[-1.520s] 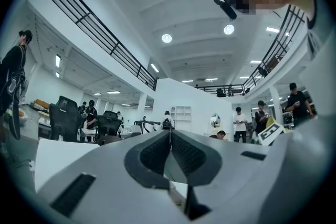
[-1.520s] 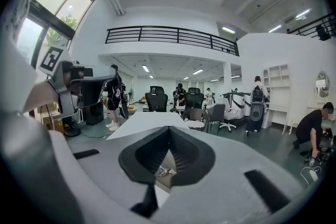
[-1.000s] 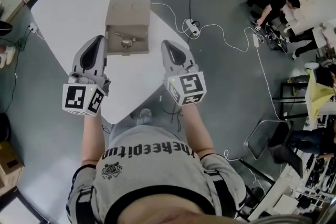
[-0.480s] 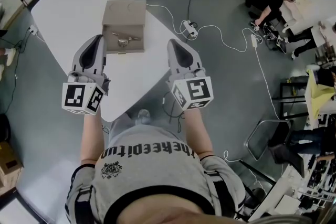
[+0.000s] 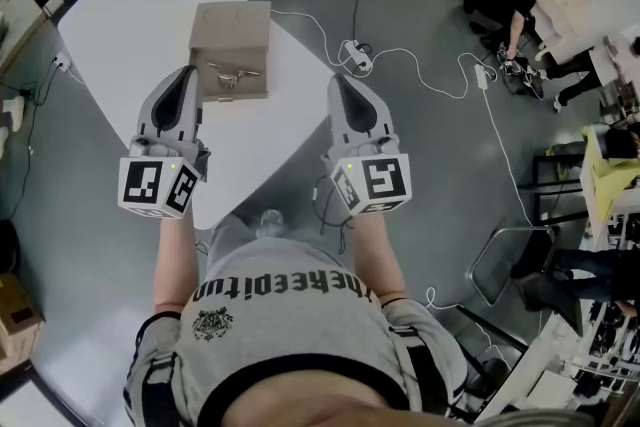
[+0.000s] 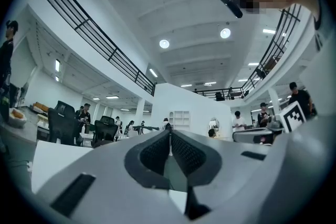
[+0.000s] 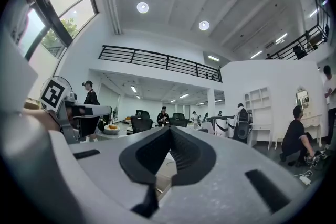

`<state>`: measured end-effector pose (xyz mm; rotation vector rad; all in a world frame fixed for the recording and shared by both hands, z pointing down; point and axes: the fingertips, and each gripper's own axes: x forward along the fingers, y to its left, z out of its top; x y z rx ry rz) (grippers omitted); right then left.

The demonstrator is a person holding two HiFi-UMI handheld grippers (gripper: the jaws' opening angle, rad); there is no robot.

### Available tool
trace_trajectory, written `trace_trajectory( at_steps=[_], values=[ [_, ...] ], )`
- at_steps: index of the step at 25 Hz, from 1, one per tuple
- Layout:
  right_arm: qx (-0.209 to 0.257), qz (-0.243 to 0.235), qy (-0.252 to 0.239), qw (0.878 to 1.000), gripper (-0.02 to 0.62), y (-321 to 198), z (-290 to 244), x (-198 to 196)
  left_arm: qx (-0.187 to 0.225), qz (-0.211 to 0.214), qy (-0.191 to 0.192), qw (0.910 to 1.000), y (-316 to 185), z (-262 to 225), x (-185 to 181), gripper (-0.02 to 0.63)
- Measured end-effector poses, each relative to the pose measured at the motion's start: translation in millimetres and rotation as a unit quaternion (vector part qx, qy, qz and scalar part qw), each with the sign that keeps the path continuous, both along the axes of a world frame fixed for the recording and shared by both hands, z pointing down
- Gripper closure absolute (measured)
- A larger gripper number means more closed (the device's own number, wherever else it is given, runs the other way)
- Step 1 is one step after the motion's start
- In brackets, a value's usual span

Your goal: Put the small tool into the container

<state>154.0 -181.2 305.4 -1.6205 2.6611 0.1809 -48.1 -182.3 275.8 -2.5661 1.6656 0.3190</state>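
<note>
I am holding left gripper point(image 5: 186, 76) and right gripper point(image 5: 344, 83), both closed empty, off the container point(image 5: 232, 23) (small tool point(image 5: 231, 75) seemingly inside), avoiding nudges.

Grey floor point(image 5: 430, 175), white table point(image 5: 120, 25), trailing white cables point(image 5: 357, 57), black balcony railing point(image 7: 157, 62), round ceiling lights point(image 7: 143, 7), white walls point(image 7: 262, 81)

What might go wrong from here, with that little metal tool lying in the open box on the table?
1. The box has a corner close to the edge of the table; a nudge from the shut right gripper might push it off.
2. The box stands open, so a bump could spill the small tool.
3. Cables trail on the floor beside the person, a likely trip hazard.
</note>
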Motion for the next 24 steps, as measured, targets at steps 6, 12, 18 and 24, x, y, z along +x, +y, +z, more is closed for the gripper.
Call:
trace_trajectory(
  at_steps=[6, 12, 18, 24],
  values=[
    [0.002, 0.004, -0.007, 1.0, 0.601, 4.8, -1.2, 8.8, 0.001, 0.002, 0.001, 1.0, 4.0, -1.2, 9.1, 0.592],
    [0.003, 0.009, -0.014, 1.0, 0.601, 9.1, -2.7, 15.1, 0.002, 0.001, 0.003, 1.0, 7.1, -2.6, 13.6, 0.592],
    [0.003, 0.011, -0.019, 1.0, 0.601, 4.9, -3.1, 15.6, 0.01, 0.003, 0.006, 0.9999, 1.8, -2.2, 12.7, 0.592],
    [0.0, 0.01, -0.022, 1.0, 0.601, 5.7, -2.3, 15.2, -0.003, 0.005, 0.004, 1.0, 3.8, -1.8, 16.6, 0.592]
  ],
)
